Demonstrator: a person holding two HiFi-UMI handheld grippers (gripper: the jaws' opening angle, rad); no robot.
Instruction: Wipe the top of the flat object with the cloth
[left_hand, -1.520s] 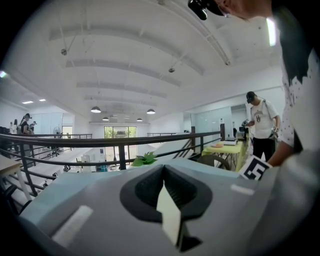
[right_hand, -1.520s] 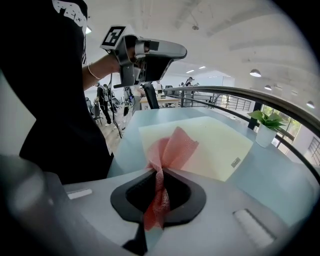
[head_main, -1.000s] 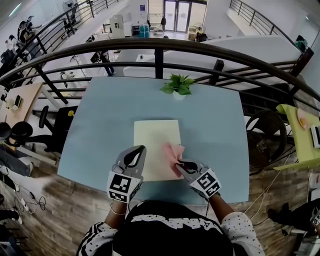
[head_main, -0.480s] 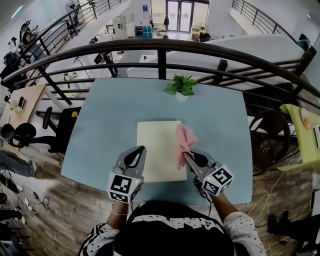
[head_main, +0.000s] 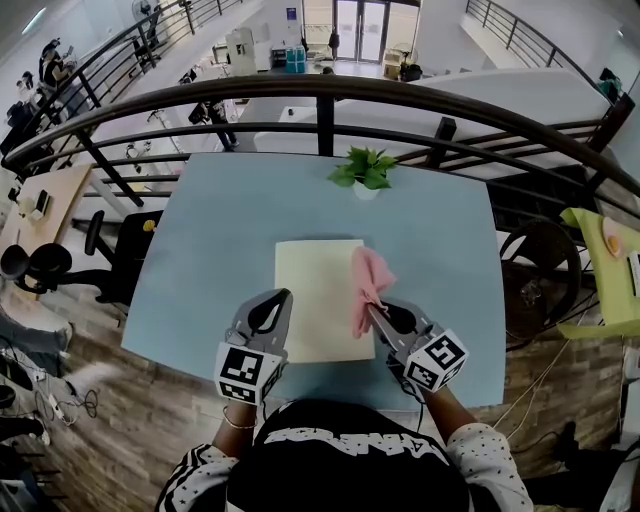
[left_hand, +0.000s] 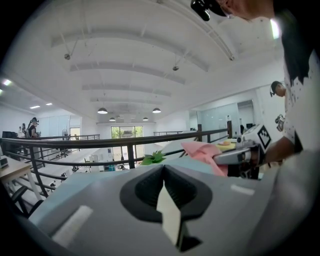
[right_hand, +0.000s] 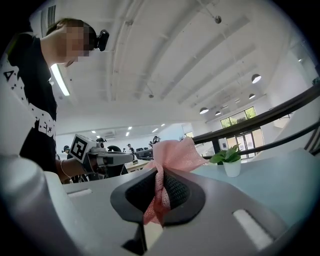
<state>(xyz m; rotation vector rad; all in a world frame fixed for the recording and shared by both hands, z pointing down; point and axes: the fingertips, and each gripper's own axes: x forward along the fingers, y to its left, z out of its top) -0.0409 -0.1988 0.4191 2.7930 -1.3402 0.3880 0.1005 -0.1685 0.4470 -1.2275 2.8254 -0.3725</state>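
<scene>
Pink cloth (head_main: 366, 283) pinched in right gripper (head_main: 373, 313) over flat sheet (head_main: 315, 300)'s right edge — left gripper (head_main: 274, 303) closed, empty.

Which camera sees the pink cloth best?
The head view: the pink cloth shows almost whole, in the right tongs by the pale sheet. The right gripper view shows it bunched up close; the left gripper view, small and sideways.

We've got a black top (head_main: 340, 462), white-dotted sleeves (head_main: 188, 472), a wrist bracelet (head_main: 232, 424); grey left gripper (head_main: 280, 298) and right gripper (head_main: 370, 312) carry marker cubes (head_main: 245, 375).
</scene>
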